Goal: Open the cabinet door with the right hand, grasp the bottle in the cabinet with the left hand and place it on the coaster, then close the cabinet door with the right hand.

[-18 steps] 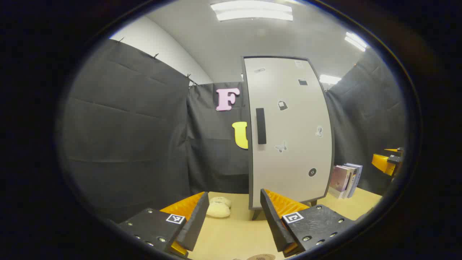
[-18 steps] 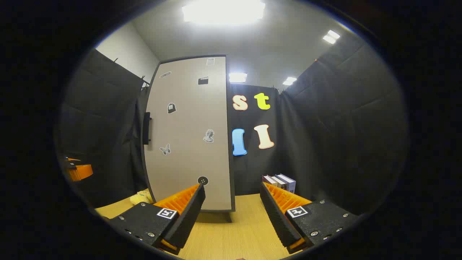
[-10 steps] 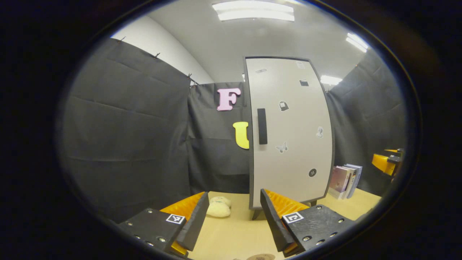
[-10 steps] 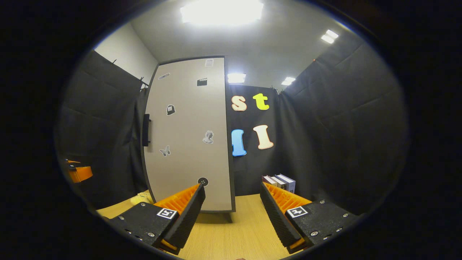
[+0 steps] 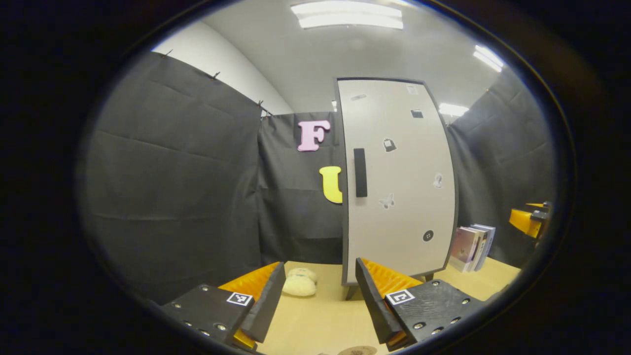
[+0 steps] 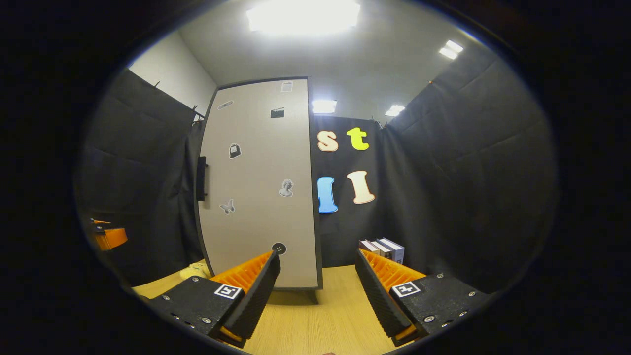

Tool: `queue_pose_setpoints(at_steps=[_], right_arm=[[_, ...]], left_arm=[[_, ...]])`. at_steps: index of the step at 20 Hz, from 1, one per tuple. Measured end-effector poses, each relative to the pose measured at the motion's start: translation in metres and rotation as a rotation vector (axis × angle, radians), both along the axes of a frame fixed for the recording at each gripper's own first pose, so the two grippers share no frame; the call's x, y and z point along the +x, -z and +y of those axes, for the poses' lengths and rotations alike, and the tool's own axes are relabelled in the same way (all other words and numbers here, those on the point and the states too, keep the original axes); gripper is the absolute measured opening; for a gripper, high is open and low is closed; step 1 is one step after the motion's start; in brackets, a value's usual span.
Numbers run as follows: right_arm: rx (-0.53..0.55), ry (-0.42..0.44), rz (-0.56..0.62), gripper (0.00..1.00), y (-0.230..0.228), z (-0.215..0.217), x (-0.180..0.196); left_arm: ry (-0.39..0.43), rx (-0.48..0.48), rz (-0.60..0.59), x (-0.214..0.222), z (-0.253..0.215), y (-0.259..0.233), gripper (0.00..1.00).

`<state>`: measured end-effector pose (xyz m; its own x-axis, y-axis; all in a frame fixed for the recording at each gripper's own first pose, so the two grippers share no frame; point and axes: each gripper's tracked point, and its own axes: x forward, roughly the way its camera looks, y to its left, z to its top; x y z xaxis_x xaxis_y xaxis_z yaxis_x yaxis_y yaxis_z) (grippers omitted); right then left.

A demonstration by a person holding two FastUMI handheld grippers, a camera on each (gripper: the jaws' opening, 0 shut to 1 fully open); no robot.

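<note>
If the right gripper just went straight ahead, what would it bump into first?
Probably the right edge of the closed cabinet door, or the black cloth wall beside it. The open right gripper aims about where they meet; depth is hard to judge.

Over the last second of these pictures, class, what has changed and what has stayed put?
Very little. In the left gripper view the cabinet door and its handle slide slightly rightward, so the left gripper has turned a touch left. Nothing was grasped or released. The door stays closed; both the left and the right gripper keep their jaws open.
</note>
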<state>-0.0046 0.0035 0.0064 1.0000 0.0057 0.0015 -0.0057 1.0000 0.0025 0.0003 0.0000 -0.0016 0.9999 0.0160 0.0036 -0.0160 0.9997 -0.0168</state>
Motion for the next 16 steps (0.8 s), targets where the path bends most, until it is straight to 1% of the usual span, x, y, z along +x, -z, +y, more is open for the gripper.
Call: queue_pose_setpoints(at_steps=[2, 3, 7, 12, 13, 16], right_arm=[[0.004, -0.014, -0.001, 0.93, -0.001, 0.004, 0.004], [0.005, -0.019, -0.003, 0.95, -0.002, 0.006, 0.004], [-0.011, -0.04, 0.0, 0.95, -0.004, 0.017, 0.011], [0.001, -0.082, 0.005, 0.95, -0.012, 0.04, 0.026], [0.006, -0.089, 0.003, 0.95, -0.015, 0.045, 0.03], [0.036, -0.126, -0.012, 0.95, -0.029, 0.065, 0.043]], left_arm=[[-0.002, -0.002, 0.003, 0.0, 0.0, 0.001, 0.82], [-0.004, 0.002, 0.003, 0.0, 0.001, 0.001, 0.82], [-0.017, 0.007, 0.001, 0.0, 0.003, 0.001, 0.82], [-0.066, 0.013, 0.002, 0.002, 0.01, 0.006, 0.82], [-0.08, 0.015, 0.001, 0.001, 0.015, 0.007, 0.82], [-0.124, 0.015, 0.013, -0.016, 0.048, 0.005, 0.82]])
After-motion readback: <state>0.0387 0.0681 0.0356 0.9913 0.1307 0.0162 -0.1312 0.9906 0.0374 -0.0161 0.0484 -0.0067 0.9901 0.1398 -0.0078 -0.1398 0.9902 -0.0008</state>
